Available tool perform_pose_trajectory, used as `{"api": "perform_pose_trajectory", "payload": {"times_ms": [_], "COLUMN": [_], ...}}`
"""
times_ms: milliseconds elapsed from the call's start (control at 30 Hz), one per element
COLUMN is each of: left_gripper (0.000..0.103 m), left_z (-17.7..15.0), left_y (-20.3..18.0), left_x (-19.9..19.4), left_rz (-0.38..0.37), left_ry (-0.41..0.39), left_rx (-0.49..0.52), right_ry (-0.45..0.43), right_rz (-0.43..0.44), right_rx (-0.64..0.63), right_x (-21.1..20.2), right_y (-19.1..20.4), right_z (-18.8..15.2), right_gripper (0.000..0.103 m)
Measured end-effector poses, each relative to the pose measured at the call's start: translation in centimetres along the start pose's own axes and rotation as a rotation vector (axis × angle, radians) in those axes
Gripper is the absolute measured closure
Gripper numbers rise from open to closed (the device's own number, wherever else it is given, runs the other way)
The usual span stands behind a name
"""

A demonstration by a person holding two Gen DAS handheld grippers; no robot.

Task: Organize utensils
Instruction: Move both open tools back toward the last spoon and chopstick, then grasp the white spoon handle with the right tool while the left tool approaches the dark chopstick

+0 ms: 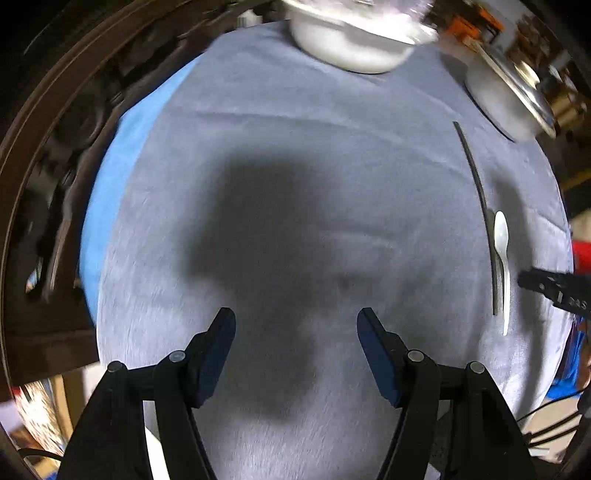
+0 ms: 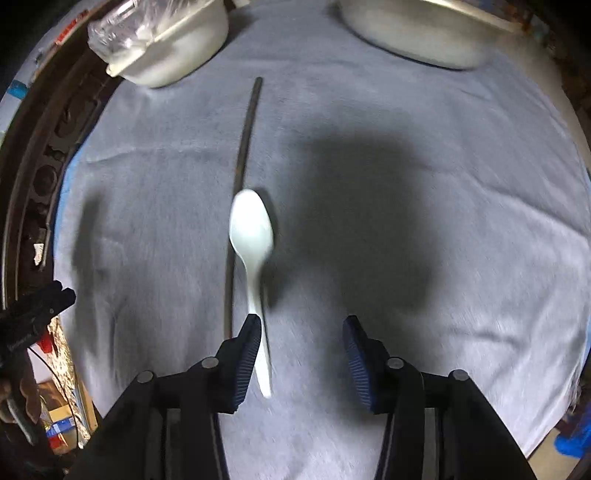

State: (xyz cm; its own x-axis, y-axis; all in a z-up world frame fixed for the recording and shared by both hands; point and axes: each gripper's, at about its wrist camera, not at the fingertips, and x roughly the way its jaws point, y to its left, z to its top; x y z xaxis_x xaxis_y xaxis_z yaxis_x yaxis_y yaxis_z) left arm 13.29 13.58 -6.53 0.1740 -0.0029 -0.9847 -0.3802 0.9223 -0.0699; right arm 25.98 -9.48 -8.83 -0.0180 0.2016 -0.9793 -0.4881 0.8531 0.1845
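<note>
A white plastic spoon [image 2: 252,236] lies on the grey cloth [image 2: 406,258], bowl pointing away, beside a long thin dark stick [image 2: 243,155]. My right gripper [image 2: 301,332] is open just above the cloth, its left finger [image 2: 247,354] next to the spoon's handle, the spoon not between the jaws. In the left wrist view the spoon [image 1: 501,254] and stick [image 1: 476,192] lie at the far right. My left gripper [image 1: 295,325] is open and empty over bare cloth [image 1: 258,147]. The right gripper's tip [image 1: 546,284] shows at the right edge.
A white bowl with a plastic bag [image 2: 166,40] stands at the back left, a metal basin [image 2: 424,33] at the back right. Both show in the left wrist view: bowl [image 1: 351,40], basin [image 1: 506,96]. The table edge and dark chair frame [image 1: 55,166] lie left.
</note>
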Motion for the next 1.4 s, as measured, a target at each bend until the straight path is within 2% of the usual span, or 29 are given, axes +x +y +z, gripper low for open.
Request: {"api": "perform_pose_trajectory", "payload": {"times_ms": [67,133,233,400,467,500,533,733,867,933,1033,1200,1400], "left_gripper": [0.035,0.035,0.035,0.035,0.035,0.035,0.035,0.035,0.035,0.035,0.035,0.037,0.038], "left_z": [1.1,1.8,3.2,4.9,5.0,5.3,5.5,6.9,9.0,10.0,11.5,13.2,15.2], "left_y": [-1.0,-1.7,-2.7,-4.2,-5.4,-5.9,-6.3,-9.7,-13.0,-14.7,-17.6,-22.3,-25.9], "left_x": [0.3,0.6,1.3,1.6,1.9,1.9,2.0,2.7,3.5,3.8,4.6,5.9,7.4], "left_rz": [0.015,0.020,0.028,0.048,0.068,0.076,0.085,0.104,0.064,0.081,0.067,0.112,0.118], "left_ry": [0.008,0.017,0.037,0.053,0.072,0.074,0.076,0.106,0.157,0.162,0.198,0.217,0.228], "left_rx": [0.027,0.039,0.056,0.082,0.100,0.111,0.120,0.161,0.171,0.188,0.205,0.242,0.246], "right_ry": [0.024,0.029,0.027,0.053,0.051,0.058,0.066,0.061,0.062,0.062,0.061,0.057,0.055], "right_rz": [-0.008,-0.003,-0.003,-0.006,-0.020,-0.014,-0.015,-0.024,-0.010,-0.004,0.013,0.039,0.063], "right_rx": [-0.012,-0.017,-0.027,-0.053,-0.061,-0.064,-0.067,-0.032,-0.006,-0.001,0.005,0.004,0.002], "right_x": [0.6,0.7,0.4,1.1,1.6,1.6,1.9,1.6,1.5,1.3,1.8,2.2,2.3], "right_y": [0.5,1.1,2.0,3.5,4.2,4.4,4.8,3.2,1.7,0.5,0.4,-0.2,-1.8], "right_z": [0.8,1.4,2.0,2.4,2.5,2.5,2.6,2.2,1.9,1.5,2.0,1.8,2.0], "right_gripper": [0.061,0.062,0.072,0.075,0.080,0.090,0.093,0.093,0.093,0.093,0.093,0.093,0.093]}}
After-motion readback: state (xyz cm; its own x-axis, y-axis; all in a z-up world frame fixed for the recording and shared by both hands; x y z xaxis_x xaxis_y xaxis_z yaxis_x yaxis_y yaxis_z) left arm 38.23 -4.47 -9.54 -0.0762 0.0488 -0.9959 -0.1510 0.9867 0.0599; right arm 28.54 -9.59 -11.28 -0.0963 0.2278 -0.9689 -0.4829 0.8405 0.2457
